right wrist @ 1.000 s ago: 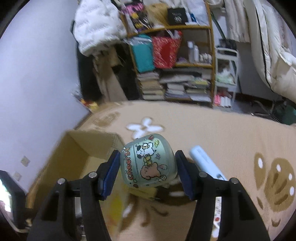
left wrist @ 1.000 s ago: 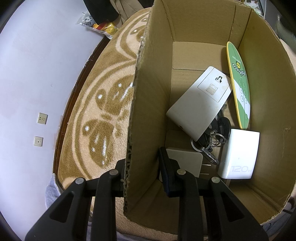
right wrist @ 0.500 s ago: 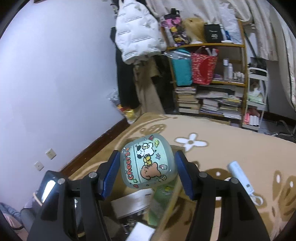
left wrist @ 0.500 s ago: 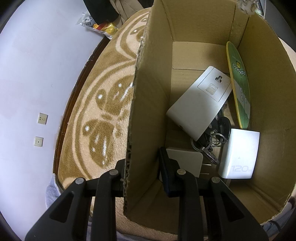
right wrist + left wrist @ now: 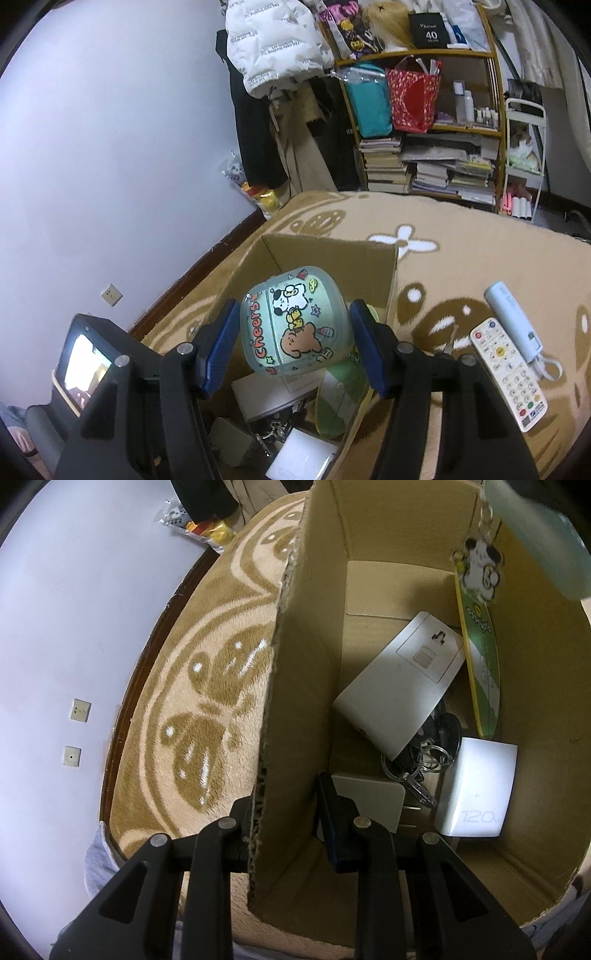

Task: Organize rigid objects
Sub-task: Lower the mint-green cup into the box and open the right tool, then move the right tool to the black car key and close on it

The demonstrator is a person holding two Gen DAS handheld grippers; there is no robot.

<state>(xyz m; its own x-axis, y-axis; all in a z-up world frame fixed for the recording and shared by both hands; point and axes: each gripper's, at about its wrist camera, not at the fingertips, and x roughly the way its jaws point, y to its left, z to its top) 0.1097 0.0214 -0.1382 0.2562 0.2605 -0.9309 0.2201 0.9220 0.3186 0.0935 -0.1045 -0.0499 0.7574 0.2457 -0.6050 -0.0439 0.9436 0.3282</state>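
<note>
My right gripper (image 5: 293,332) is shut on a pale green case (image 5: 295,328) printed with cartoon animals and "Cheers", held above the open cardboard box (image 5: 332,254). In the left wrist view the case (image 5: 539,539) shows at the top right, a cartoon charm (image 5: 480,568) dangling from it. My left gripper (image 5: 286,808) is shut on the box's near wall (image 5: 295,701), one finger outside and one inside. The box holds a white flat device (image 5: 399,686), a green and yellow board (image 5: 480,657), a white charger marked 120W (image 5: 476,790), a key bunch (image 5: 424,753) and a grey block (image 5: 369,797).
A white remote (image 5: 508,373) and a pale blue device with a cord (image 5: 513,325) lie on the beige patterned carpet (image 5: 480,258) right of the box. A crowded shelf (image 5: 424,110) stands behind. The wall (image 5: 74,627) with sockets (image 5: 81,710) runs along the left.
The right gripper has carried the green case over the box and lower; it and its charm now enter the left wrist view at the top right. The left gripper has stayed on the box wall.
</note>
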